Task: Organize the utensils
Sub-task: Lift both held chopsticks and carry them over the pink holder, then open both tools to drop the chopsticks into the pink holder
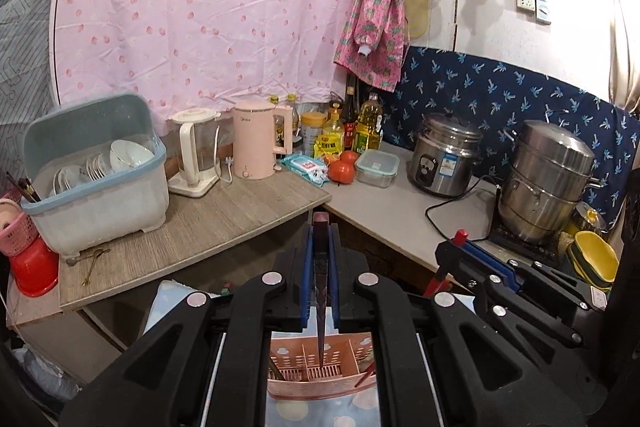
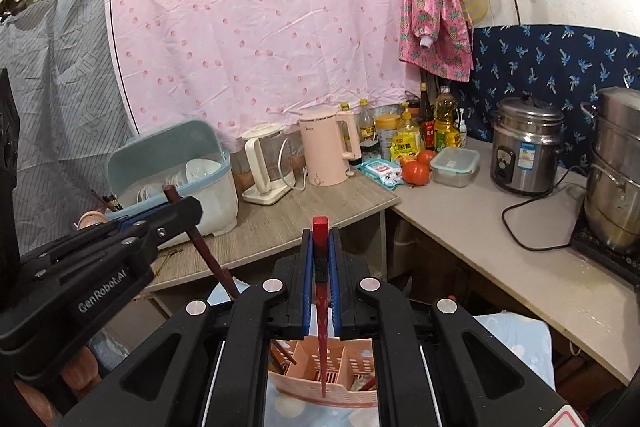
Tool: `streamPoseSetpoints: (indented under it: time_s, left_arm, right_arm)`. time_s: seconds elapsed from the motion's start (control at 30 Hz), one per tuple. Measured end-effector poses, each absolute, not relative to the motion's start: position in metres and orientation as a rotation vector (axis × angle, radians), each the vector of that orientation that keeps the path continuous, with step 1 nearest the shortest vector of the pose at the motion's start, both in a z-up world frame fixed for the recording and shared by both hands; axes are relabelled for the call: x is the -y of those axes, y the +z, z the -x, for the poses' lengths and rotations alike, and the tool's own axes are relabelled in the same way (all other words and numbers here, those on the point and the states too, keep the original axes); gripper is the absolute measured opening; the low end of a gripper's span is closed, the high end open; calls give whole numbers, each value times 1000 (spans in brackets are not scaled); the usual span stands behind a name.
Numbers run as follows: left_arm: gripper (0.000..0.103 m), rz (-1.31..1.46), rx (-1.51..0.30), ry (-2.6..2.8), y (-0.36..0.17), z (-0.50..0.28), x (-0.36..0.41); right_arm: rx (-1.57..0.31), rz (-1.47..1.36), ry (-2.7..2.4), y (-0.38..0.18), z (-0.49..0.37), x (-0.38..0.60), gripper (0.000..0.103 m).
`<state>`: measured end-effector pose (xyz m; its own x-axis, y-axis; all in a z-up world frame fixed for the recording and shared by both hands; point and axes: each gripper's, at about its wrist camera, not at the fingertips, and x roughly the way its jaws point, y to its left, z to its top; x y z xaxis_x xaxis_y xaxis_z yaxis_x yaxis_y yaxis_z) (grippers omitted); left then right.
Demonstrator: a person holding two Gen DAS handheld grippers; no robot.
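- The left gripper (image 1: pixel 321 227), at lower centre of the left wrist view, had its blue-lined jaws pinching a dark brown chopstick (image 1: pixel 320 291), which ran upright between them with its square end above the fingertips and its point down.
- That point hung over the pink divided utensil holder (image 1: pixel 296 379) at the bottom centre of the frame; whether it touched the holder could not be told.
- The holder stood on a pale blue cloth with white dots (image 1: pixel 288 411) and already had other sticks leaning in its outer compartments.
- The right gripper (image 2: pixel 321 227), at lower centre of the right wrist view, had its jaws pressed on a red chopstick (image 2: pixel 320 307) (also upright, point down), its tip over the middle compartments of the same holder.
- In the right wrist view the left gripper showed at the left edge, the brown stick slanting down from it.
- On the wooden counter (image 1: pixel 224 227) at centre left stood a blue-lidded dish drainer (image 1: pixel 100 171) with bowls, a white blender jug (image 1: pixel 196 155) and a pink kettle (image 1: pixel 260 143).
- Further right were tomatoes (image 1: pixel 343 169), a rice cooker (image 1: pixel 446 159) and a stacked steel steamer pot (image 1: pixel 544 179).
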<state>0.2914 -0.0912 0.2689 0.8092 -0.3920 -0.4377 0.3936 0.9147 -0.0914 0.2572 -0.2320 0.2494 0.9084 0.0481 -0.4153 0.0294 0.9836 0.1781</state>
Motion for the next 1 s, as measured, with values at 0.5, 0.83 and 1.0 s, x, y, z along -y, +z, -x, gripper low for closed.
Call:
streamPoseSetpoints:
  time_s: [0.5,0.83,1.0]
  left_arm:
    - [7,7,-503,-408,245,-313,89]
    - [7,21,-554,-388,222,-321,84]
    - [39,31,-560,-339,209,-319,75]
  right_arm:
    - [-368,-179,30,274,-271,229,7]
    - [-513,-190,-2,196,-285,231,8]
    - [-517,-231,-41,179,-272,243,39]
